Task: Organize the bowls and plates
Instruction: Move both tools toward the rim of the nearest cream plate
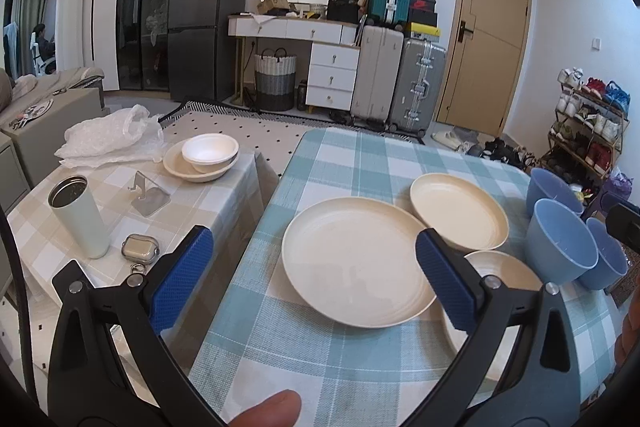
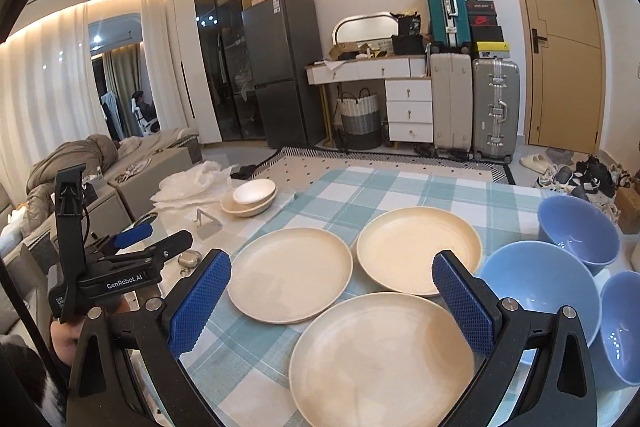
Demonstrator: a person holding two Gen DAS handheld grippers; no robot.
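Stock: three cream plates [image 2: 384, 363], three blue bowls [image 2: 536, 291]. My left gripper [image 1: 316, 279] and right gripper [image 2: 332, 299] gape, empty. Risk: slick rims slipping my pads.

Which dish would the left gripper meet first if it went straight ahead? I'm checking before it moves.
Probably the near-left plate: it lies between the open left gripper's fingers, straight ahead and slightly below. Depth is unclear, so it might pass just above the rim.

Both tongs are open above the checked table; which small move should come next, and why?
Probably lower the right tongs onto the nearest round cream plate's rim. Both tongs are open and empty, and three cream plates lie apart, unstacked, beside the blue bowls.
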